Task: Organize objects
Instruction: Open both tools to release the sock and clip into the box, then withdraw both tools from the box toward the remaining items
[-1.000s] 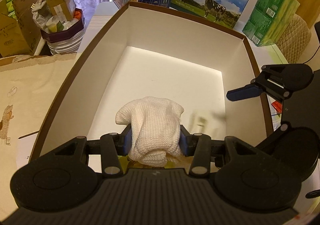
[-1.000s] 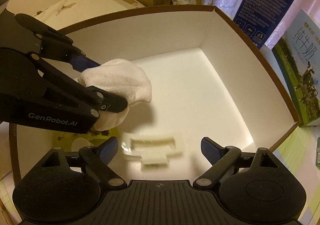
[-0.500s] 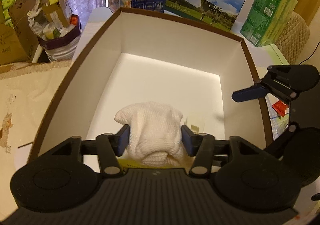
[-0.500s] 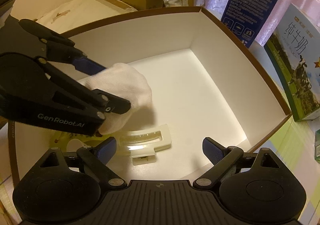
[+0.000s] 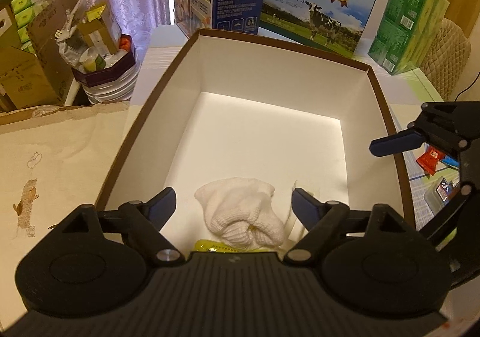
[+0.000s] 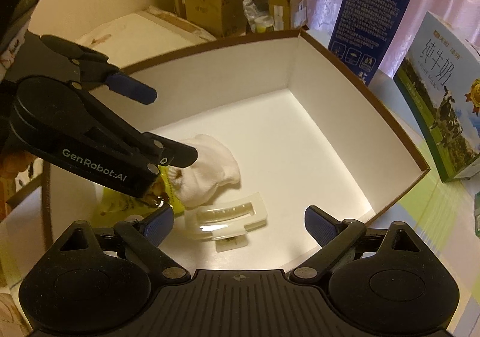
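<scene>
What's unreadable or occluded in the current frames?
- Yellow packet: left wrist view, mostly hidden under the white cloth and the gripper body; print illegible.
- Clear plastic package: right wrist view, contents too glared to identify.
- Red sachet: left wrist view, partly behind the right gripper; text too small.

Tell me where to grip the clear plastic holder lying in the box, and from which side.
Grip the clear plastic holder across its short width, over the two long edges, coming straight down from above. It lies flat on the box floor, and its long curved bar looks narrow enough for open jaws. Approach from its free side, away from the white cloth.
</scene>
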